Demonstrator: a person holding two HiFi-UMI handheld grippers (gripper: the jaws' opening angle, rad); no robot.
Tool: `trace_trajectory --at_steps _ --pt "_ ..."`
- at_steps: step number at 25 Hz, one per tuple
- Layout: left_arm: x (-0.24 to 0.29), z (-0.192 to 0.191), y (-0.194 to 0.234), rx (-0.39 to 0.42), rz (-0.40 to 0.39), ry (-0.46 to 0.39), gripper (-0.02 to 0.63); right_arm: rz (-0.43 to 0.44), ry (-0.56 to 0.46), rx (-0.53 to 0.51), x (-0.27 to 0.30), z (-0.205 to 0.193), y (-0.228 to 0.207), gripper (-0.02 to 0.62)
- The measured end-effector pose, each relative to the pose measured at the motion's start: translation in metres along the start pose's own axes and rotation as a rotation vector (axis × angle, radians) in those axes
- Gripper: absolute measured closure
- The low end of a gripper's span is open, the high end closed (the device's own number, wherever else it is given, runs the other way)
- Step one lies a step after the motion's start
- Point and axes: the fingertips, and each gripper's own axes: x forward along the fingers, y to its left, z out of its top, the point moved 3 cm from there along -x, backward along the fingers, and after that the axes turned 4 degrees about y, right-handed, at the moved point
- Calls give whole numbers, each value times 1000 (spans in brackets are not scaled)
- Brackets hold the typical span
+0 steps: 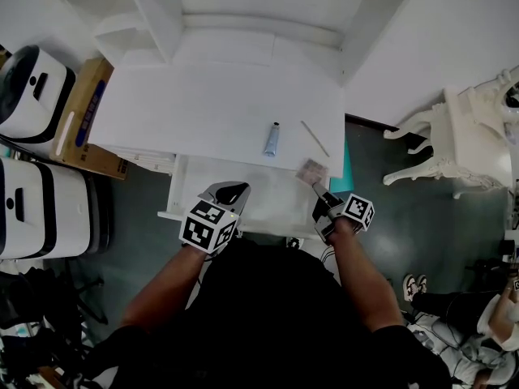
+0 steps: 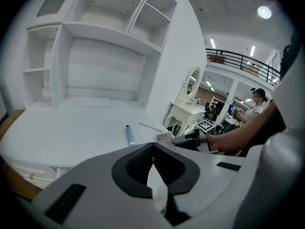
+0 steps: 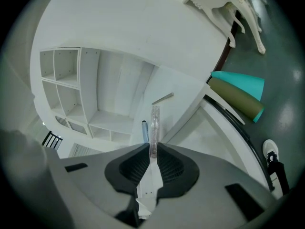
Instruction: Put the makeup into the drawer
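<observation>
A flat clear makeup packet (image 1: 311, 170) hangs at the desk's front right corner, over the open white drawer (image 1: 173, 193). My right gripper (image 1: 322, 191) is shut on it; in the right gripper view the packet (image 3: 155, 123) stands edge-on between the pressed pads of the gripper (image 3: 151, 146). My left gripper (image 1: 229, 190) hovers over the drawer's left part, shut with nothing in it, its tips (image 2: 153, 145) touching. A blue tube (image 1: 272, 138) and a thin stick (image 1: 315, 138) lie on the white desk (image 1: 203, 104).
A white hutch with shelves (image 1: 146, 6) rises behind the desk. A cardboard box (image 1: 81, 116) and white machines (image 1: 28, 91) stand at the left. An ornate white chair (image 1: 454, 136) is at the right, teal and olive rolls (image 3: 238, 92) by the desk's side.
</observation>
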Motion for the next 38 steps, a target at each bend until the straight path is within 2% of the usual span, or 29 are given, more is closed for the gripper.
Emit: trace_trajectory --at_steps 5,15,20,27,38 --pt "3 -3 5 -17 15 4 595 23 86 -60 3 -9 9 535" --pt "-4 -19 20 -77 66 11 595 -2 348 -227 34 -54 11 535" --pt "-9 -25 22 -104 90 12 595 -70 492 -294 47 -75 -7 535" --pt "-16 -30 25 -122 121 21 595 -178 476 -225 68 -69 -42 535" --pt "-29 -35 27 -154 170 29 595 -294 417 -166 84 -65 -79 534"
